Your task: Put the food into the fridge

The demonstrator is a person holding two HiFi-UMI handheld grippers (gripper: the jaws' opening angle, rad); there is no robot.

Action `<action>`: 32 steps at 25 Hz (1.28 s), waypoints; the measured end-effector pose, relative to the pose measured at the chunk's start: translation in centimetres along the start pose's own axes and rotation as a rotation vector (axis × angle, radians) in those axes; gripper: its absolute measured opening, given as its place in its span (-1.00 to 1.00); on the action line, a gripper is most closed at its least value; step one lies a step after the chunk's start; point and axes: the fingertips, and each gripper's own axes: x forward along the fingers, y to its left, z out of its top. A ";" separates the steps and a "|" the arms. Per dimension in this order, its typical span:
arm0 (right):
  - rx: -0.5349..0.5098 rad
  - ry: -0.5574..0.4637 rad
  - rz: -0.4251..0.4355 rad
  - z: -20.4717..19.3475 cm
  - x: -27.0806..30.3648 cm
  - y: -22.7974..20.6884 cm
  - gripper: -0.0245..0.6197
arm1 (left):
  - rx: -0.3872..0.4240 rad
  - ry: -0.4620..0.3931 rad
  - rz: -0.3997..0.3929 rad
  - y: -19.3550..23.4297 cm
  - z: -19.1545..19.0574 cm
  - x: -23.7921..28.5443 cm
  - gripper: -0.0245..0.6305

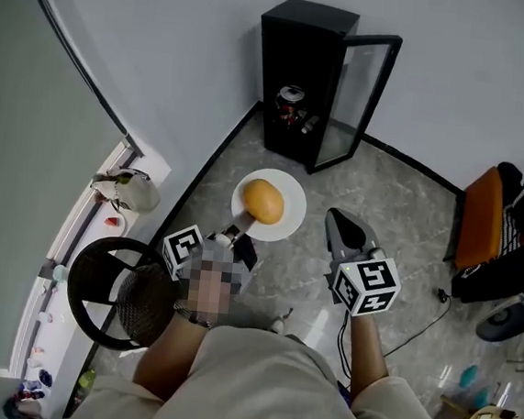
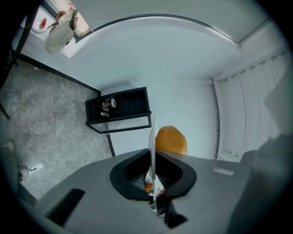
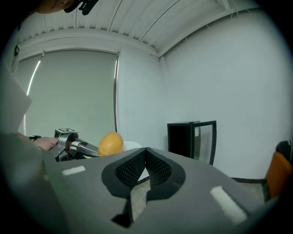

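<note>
Black chair (image 1: 106, 292): lower left of the head view, on the grey marbled floor (image 1: 401, 199), beside the person's left arm.
White bag (image 1: 127, 189): left edge, on the sill by the window.
Left gripper (image 1: 238, 237): just left of centre in the head view, held about level – jaws closed on the near rim of the plate, which shows edge-on as a thin white line between them in the left gripper view.
Plate (image 1: 292, 218): white and round, centre of the head view, held up off the floor by the left gripper alone.
Food (image 1: 263, 201): one rounded orange-yellow piece, resting on the middle of the plate; not in the fridge, well short of it.
Fridge (image 1: 307, 33): small black cabinet, upper centre of the head view, standing on the floor against the wall.
Can (image 1: 290, 101): inside the fridge with other small items too small to make out.
Fridge door (image 1: 360, 98): glass in a black frame, swung open to the right.
Right gripper (image 1: 337, 222): right of centre, beside the plate and apart from it – jaws brought together, tips meeting, nothing between them.
Orange seat (image 1: 483, 216): right edge of the head view, well apart from the fridge.
</note>
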 end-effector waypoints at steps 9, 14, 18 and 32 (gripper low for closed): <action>0.025 0.031 -0.002 -1.4 1.7 -1.8 -0.90 | -0.041 -0.002 0.047 2.6 0.2 1.4 -0.87; 0.022 0.037 -0.007 -1.7 5.5 -3.4 -0.90 | -0.052 0.005 0.052 4.3 3.3 4.5 -0.87; 0.017 0.023 -0.022 -0.9 9.8 -5.4 -0.90 | -0.036 0.032 0.003 3.9 6.6 8.6 -0.87; 0.029 0.004 -0.073 4.1 25.2 -12.1 -0.90 | -0.025 0.103 -0.029 2.9 19.6 21.7 -0.87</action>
